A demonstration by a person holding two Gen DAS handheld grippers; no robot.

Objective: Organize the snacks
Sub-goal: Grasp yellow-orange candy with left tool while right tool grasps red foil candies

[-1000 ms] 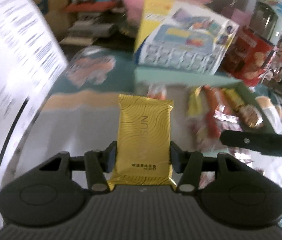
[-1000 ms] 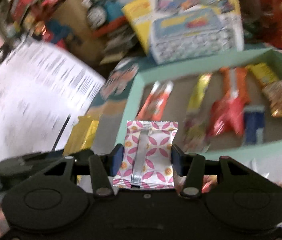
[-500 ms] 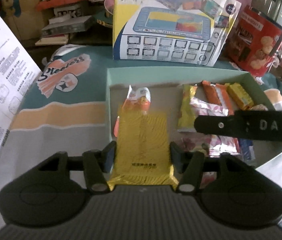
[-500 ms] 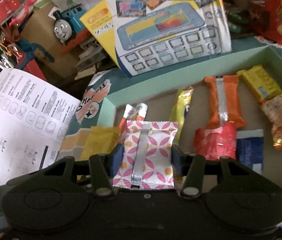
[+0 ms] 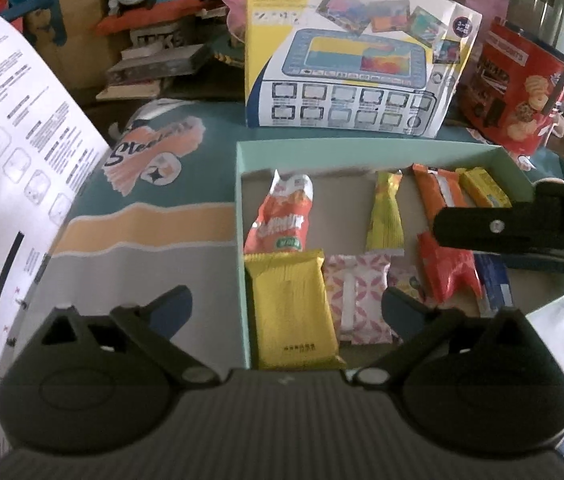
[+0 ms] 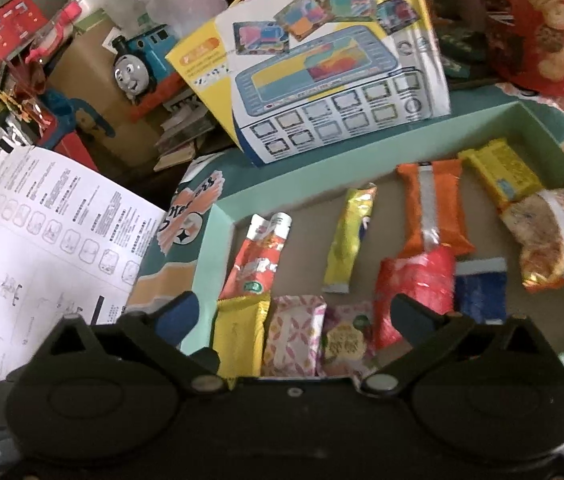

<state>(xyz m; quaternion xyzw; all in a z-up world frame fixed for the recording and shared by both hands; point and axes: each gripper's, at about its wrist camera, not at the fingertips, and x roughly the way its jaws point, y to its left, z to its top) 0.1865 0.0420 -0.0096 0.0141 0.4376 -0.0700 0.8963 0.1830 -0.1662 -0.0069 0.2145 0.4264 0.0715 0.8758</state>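
Observation:
A gold packet [image 5: 292, 308] lies flat in the near left corner of the mint green box [image 5: 242, 208]. A pink patterned packet [image 5: 356, 300] lies beside it on its right. My left gripper [image 5: 286, 308] hangs over them with its jaws opening wide, pads clear of the gold packet. In the right wrist view the gold packet [image 6: 240, 336] and the pink packet [image 6: 292, 336] lie side by side in the box [image 6: 206, 256]. My right gripper [image 6: 294, 312] is also opening, touching neither. Part of the right tool's black body [image 5: 522, 232] crosses the left wrist view.
Several more snacks lie in the box: a red-orange pouch [image 5: 282, 216], a yellow stick [image 5: 386, 216], an orange bar [image 5: 438, 196], a red packet [image 5: 450, 272]. A toy box [image 5: 346, 68] and red biscuit tin [image 5: 514, 84] stand behind. A printed sheet [image 5: 10, 120] stands left.
Both grippers moved over the box and opened. The left let go of the gold packet, the right of the pink packet; both now lie in the box's near left corner.

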